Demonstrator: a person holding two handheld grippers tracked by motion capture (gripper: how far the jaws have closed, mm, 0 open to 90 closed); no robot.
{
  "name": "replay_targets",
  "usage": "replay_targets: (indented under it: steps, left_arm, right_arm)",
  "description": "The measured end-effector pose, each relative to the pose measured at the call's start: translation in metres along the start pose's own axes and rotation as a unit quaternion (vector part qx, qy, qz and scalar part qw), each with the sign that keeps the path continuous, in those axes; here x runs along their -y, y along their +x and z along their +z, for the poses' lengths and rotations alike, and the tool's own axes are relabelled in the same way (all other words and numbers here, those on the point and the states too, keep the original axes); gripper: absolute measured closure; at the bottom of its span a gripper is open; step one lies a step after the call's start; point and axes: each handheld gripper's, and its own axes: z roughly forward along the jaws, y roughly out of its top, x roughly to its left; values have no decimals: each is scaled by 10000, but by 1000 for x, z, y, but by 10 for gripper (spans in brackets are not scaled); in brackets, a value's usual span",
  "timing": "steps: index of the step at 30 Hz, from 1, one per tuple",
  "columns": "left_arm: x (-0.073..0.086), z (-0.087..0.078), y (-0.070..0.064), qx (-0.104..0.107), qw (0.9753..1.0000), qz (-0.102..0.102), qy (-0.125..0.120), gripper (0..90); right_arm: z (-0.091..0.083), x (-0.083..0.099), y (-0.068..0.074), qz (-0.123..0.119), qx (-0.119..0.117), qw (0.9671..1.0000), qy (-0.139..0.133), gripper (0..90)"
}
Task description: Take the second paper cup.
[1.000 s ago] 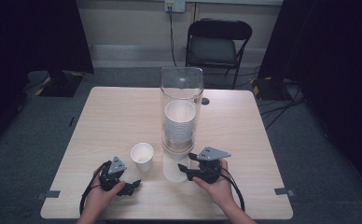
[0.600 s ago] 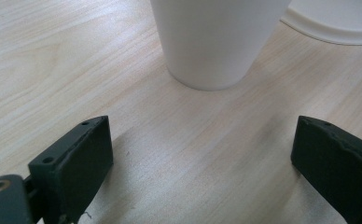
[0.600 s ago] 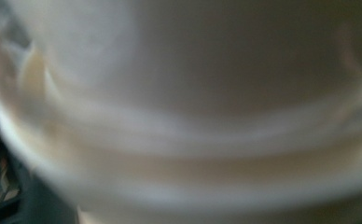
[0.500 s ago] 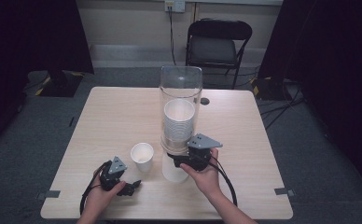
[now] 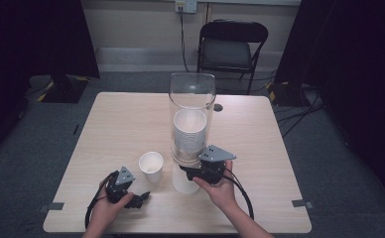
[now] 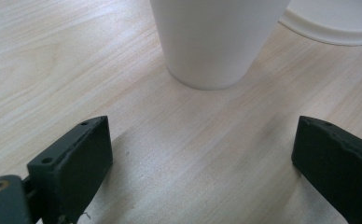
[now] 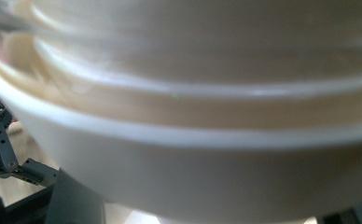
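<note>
Since a second before, the right gripper [image 5: 193,174] had slid left and in, up against the bottom cup [image 5: 184,179] hanging from the clear dispenser tube [image 5: 192,99]. Its jaws seemed to sit on either side of the cup, but I couldn't tell if they'd closed. The left gripper [image 5: 140,199] lay wide open and empty near the front edge, just short of the loose cup [image 5: 151,166]. My worry: a hard squeeze would've crumpled that thin white cup, or a crooked pull dragged extra nested ones down
</note>
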Motion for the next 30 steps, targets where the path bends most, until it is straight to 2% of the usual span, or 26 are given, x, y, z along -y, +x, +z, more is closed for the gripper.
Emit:
replay_targets:
  steps: [5,6,7,8,9,10,11,12,13,15,17,18,20,22,23,25,26,28,30]
  left_arm:
    - [0,0,1,-8,10000,46,23,46]
    - [0,0,1,-9,10000,46,22,46]
    - [0,0,1,-4,10000,48,25,46]
    - [0,0,1,6,10000,32,22,45]
    - [0,-1,1,11,10000,43,40,45]
    - [0,0,1,24,10000,42,33,43]
    - [0,0,1,42,10000,40,40,40]
    - [0,0,0,40,10000,30,33,39]
    - [0,-1,0,29,10000,37,46,39]
    - [1,-1,0,26,10000,26,28,37]
    - [1,-1,-1,57,10000,32,17,35]
    - [1,-1,-1,71,10000,26,21,33]
    - [1,-2,0,57,10000,57,45,33]
    - [2,-2,-1,38,10000,52,36,32]
    - [2,-2,0,40,9999,82,58,32]
    - [2,-2,0,37,9999,81,58,32]
    - [2,-2,0,35,9999,78,58,32]
    - [2,-2,-1,46,10000,59,54,32]
    - [2,-2,0,38,10000,76,51,32]
  right_arm:
    - [1,3,0,-52,-2,10000,-60,344]
    - [2,5,0,-60,-25,9999,88,385]
    - [8,21,-2,-29,-54,9981,615,411]
    - [12,47,-2,4,-22,9952,977,409]
    - [7,60,-1,348,-64,9976,602,402]
    - [2,61,0,367,-73,9980,508,392]
    - [-1,57,3,196,-84,9984,516,384]
    - [-4,52,3,113,-134,9977,650,376]
    - [-6,50,0,178,-197,9967,764,369]
    - [-15,53,-9,239,-169,9960,845,363]
    - [-27,58,-21,397,-129,9966,711,362]
    - [-34,60,-26,457,-93,9967,668,361]
    - [-43,63,-35,425,50,9966,701,359]
    - [-50,67,-43,390,277,9955,816,350]
    - [-53,68,-47,258,361,9953,860,347]
    - [-56,71,-57,307,443,9932,1034,335]
    - [-56,73,-60,363,403,9924,1106,328]
    - [-56,76,-65,307,482,9905,1251,313]
    - [-55,81,-68,375,459,9901,1272,298]
